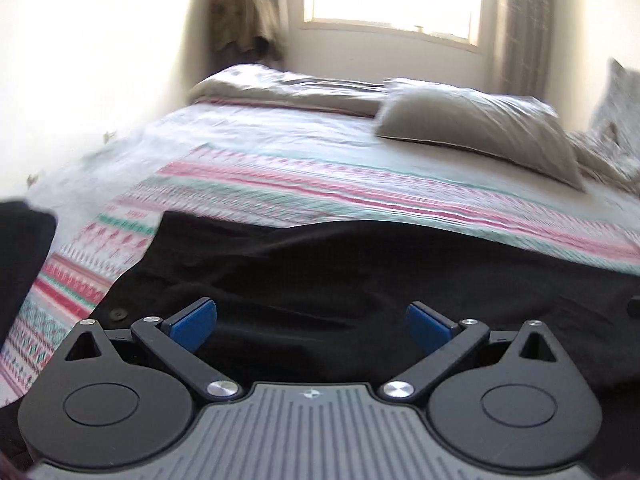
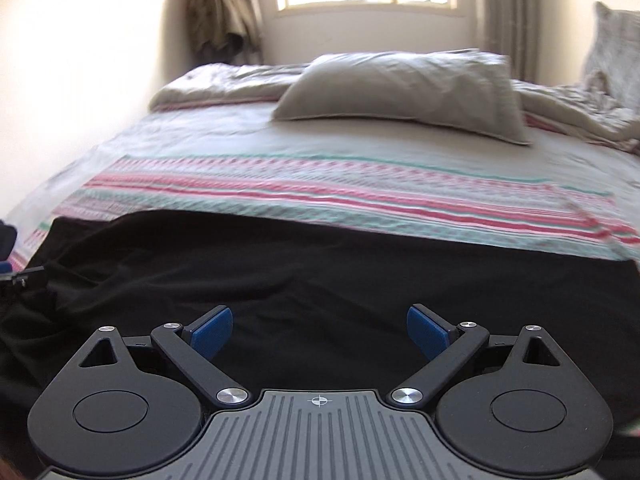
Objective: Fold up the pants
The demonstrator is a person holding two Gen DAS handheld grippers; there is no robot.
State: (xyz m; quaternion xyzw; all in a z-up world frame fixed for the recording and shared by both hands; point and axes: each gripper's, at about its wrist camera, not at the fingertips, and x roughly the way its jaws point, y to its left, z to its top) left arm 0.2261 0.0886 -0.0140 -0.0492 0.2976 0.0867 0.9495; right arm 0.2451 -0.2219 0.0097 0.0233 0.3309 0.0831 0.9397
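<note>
The bed point(image 2: 360, 148) stretches away beyond both sets of jaws, its striped sheet point(image 2: 320, 192) running across ahead of them and a grey pillow point(image 2: 400, 88) lying far ahead, near the window. The black pants point(image 2: 320, 280) lie spread flat directly under and just ahead of the jaws in both views — their far edge well forward of the blue pads. The left gripper point(image 1: 312, 326) stands with jaws wide apart, nothing between them; the right gripper point(image 2: 320, 330) likewise (empty, over cloth). To fold well, I judge each should pinch a matching edge through all layers and carry it over evenly — no dragging.
</note>
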